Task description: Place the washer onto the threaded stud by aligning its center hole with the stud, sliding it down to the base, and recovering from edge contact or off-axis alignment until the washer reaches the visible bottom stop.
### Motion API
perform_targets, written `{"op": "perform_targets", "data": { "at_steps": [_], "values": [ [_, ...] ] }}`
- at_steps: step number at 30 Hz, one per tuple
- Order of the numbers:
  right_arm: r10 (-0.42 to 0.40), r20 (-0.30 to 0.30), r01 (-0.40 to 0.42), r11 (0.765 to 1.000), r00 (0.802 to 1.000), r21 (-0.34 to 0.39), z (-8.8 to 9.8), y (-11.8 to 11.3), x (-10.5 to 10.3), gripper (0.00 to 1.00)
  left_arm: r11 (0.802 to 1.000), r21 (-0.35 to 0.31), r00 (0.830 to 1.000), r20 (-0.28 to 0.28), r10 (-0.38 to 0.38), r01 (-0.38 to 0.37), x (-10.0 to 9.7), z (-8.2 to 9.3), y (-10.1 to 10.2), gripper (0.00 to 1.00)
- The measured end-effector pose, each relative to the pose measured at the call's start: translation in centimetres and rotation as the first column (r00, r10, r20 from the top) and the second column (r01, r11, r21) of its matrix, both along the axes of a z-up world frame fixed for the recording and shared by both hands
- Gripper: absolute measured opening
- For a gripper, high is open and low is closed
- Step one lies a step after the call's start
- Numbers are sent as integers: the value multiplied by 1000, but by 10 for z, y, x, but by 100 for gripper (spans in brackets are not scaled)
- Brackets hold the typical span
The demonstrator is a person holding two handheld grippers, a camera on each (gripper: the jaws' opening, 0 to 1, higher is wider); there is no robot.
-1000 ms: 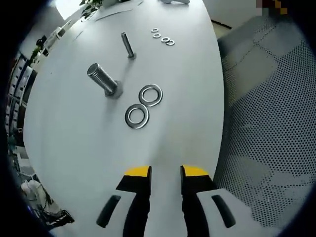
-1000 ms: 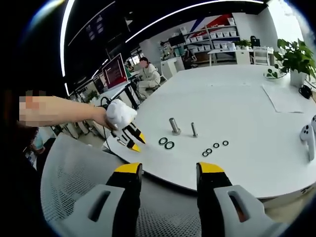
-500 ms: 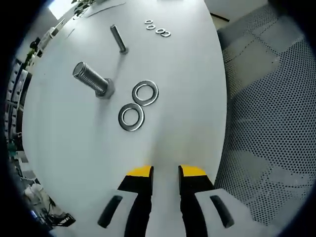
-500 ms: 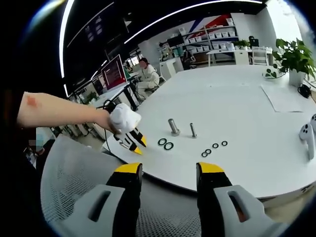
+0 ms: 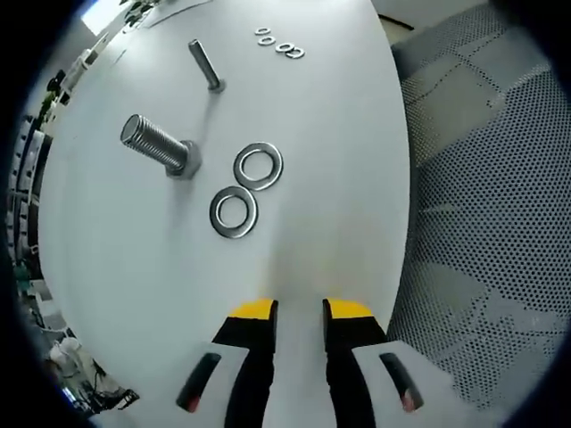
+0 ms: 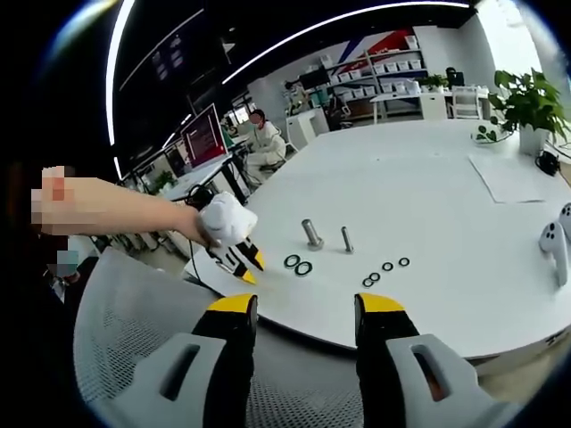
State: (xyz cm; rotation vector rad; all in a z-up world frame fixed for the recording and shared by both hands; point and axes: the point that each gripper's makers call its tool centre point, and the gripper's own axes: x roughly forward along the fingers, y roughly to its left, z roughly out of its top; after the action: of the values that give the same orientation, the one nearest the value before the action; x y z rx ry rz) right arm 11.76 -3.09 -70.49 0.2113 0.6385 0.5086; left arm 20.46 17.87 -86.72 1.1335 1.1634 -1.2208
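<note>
Left gripper (image 5: 299, 308) lines up on the washers, jaws slightly parted and empty.
The nearer washer (image 5: 234, 212) lies flat ahead-left of its fingertips, large stud (image 5: 159, 147) beyond; best approached low, pinching one rim. Right gripper (image 6: 303, 303) hangs back, wide apart, empty.

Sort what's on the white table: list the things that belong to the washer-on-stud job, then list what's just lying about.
For the job:
- thick threaded stud
- two large washers
- left gripper, open and empty above the table edge, pointed at them

Lying about:
- thin stud
- four small washers
- potted plant
- sheet of paper
- white controller
</note>
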Motion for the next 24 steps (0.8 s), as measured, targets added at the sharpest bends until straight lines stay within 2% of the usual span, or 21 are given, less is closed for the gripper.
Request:
{"op": "perform_targets", "data": {
  "at_steps": [2, 3, 5, 9, 12, 14, 15, 20, 24],
  "values": [
    [0, 0, 0, 1000, 1000, -2, 0, 0, 0, 46, 1000, -6, 1000, 5, 17, -17, 4, 0, 0, 11],
    [-1, 0, 1, 1000, 1000, -3, 0, 0, 0, 46, 994, -17, 994, 15, 107, -107, 6, 0, -1, 9],
    [0, 0, 0, 1000, 1000, -4, 0, -1, 0, 46, 992, -27, 992, 1, 126, -126, 12, 0, -3, 6],
    [0, -3, 0, 1000, 1000, -10, -1, -1, 0, 46, 991, -91, 995, 13, 96, -94, 21, 1, -12, 12],
    [-1, -3, 1, 1000, 1000, -10, -1, -1, 0, 46, 989, -132, 997, 39, 70, -65, 31, 2, -20, 26],
    [-4, -3, 4, 1000, 1000, -10, -1, -1, 1, 46, 986, -153, 997, 23, 75, -71, 33, 2, -26, 31],
    [-7, -3, 7, 1000, 1000, -10, -1, -2, 1, 46, 984, -160, 997, 2, 79, -78, 32, 1, -29, 32],
    [-12, -4, 12, 1000, 1000, -9, -1, -2, 1, 46, 983, -181, 1000, 8, 30, -28, 36, 2, -46, 34],
    [-13, -6, 13, 1000, 1000, -10, -2, -2, 2, 46, 987, -162, 1000, 7, -4, 5, 40, 2, -50, 32]
  ]
}}
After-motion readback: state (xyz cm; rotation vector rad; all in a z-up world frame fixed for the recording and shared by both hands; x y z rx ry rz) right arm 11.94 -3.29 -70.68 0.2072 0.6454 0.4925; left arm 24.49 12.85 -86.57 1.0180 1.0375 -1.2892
